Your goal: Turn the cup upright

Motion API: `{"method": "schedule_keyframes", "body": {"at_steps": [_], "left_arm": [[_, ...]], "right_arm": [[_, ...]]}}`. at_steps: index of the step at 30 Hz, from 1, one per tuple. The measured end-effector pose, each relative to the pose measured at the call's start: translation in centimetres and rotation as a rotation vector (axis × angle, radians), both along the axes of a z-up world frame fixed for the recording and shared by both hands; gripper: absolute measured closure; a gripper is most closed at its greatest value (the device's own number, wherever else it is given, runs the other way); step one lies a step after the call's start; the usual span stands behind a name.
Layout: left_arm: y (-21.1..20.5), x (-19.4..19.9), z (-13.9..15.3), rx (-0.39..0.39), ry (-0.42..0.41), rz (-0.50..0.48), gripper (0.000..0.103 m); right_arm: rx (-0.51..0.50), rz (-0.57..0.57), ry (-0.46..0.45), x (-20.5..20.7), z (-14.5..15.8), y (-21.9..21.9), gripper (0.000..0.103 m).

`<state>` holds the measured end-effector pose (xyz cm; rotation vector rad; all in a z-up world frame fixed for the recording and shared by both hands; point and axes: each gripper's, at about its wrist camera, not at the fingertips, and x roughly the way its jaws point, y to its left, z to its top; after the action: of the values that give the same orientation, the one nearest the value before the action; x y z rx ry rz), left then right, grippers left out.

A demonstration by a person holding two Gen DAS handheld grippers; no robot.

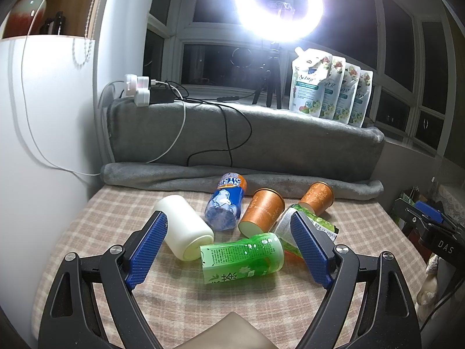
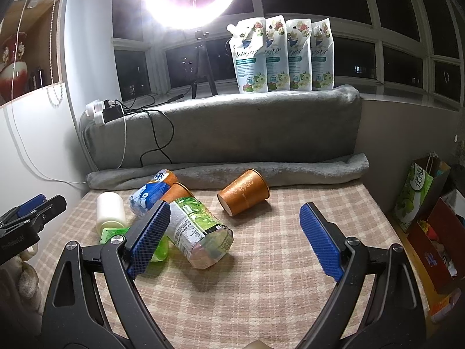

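Several cups lie on their sides on a checked cloth (image 1: 96, 218). A white cup (image 1: 183, 228) lies at the left. A blue printed cup (image 1: 225, 205), two orange paper cups (image 1: 263, 212) (image 1: 316, 196), a green cup (image 1: 244, 257) and a clear green-labelled cup (image 2: 200, 231) lie in a cluster. In the right wrist view the far orange cup (image 2: 244, 192) lies apart from the pile. My left gripper (image 1: 229, 247) is open above the green cup, holding nothing. My right gripper (image 2: 237, 240) is open and empty, just right of the clear cup.
A rolled grey blanket (image 1: 241, 177) and a grey-covered ledge (image 1: 247, 133) bound the far side. Detergent pouches (image 1: 328, 87), a ring light (image 1: 277, 5) on a tripod, and a power strip with cables (image 1: 142, 88) sit on the ledge. Boxes and a bag (image 2: 421, 195) stand off the right edge.
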<state>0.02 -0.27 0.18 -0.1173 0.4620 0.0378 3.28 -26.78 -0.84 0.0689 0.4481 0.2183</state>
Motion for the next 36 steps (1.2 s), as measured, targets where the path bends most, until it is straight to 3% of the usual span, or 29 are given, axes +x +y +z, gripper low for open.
{"method": "schedule_keyframes", "body": {"at_steps": [21, 36], "left_arm": [[0.5, 0.3, -0.6, -0.005, 0.012, -0.003, 0.016], [2.9, 0.1, -1.4, -0.024, 0.064, 0.024, 0.016]], "right_arm": [[0.021, 0.072, 0.06, 2.4, -0.4, 1.5, 0.01], [0.11, 0.277, 0.265, 10.4, -0.8, 7.1, 0.01]]}}
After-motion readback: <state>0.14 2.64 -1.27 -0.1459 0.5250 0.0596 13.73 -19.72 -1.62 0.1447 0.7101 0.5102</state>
